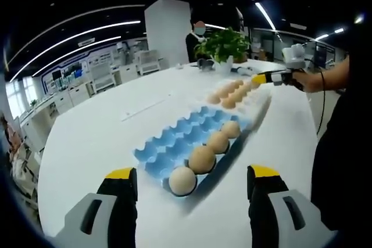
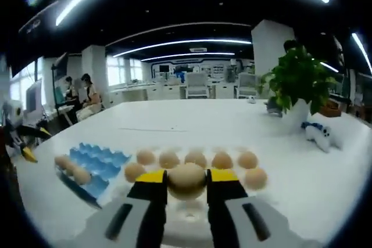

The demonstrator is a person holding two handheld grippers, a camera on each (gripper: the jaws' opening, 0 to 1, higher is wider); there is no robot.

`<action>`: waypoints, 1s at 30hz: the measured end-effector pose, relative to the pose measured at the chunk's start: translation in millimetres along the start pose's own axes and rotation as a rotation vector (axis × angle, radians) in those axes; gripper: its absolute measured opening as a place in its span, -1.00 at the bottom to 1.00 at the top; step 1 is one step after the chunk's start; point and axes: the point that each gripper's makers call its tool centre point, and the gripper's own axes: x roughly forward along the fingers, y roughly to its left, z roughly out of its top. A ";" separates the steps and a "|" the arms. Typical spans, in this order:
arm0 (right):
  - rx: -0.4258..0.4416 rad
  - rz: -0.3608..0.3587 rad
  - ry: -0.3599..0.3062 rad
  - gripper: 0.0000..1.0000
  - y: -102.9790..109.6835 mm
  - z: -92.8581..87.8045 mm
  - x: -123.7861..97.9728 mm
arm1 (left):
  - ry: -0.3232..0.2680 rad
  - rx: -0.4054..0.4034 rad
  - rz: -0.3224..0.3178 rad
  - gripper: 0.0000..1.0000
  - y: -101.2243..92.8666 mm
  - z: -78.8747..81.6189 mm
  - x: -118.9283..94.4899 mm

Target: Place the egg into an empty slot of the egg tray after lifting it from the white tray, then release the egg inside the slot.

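**Egg gripped, blue tray off to the left**

Already the right tool holds an egg between narrowed jaws, at the near edge of the white tray on the tabletop. From it the blue egg tray lies to the left, its far cups empty. Nearer that tray, the left tool hangs wide apart and empty over its filled near row.

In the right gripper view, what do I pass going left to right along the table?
Blue egg tray → egg held between the right gripper fingers → potted plant → small white toy.
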 end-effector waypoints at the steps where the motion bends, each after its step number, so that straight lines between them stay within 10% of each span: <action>1: -0.007 0.029 0.007 -0.49 9.7 -0.4 1.5 | 0.001 0.001 -0.001 0.54 -0.6 0.0 0.2; 12: -0.107 0.282 0.052 -0.48 93.8 -18.9 18.6 | -0.007 -0.008 -0.016 0.55 -5.2 4.1 2.5; 30: -0.233 0.393 0.134 -0.48 130.9 -52.0 37.2 | -0.021 -0.025 -0.031 0.65 -11.3 11.5 0.8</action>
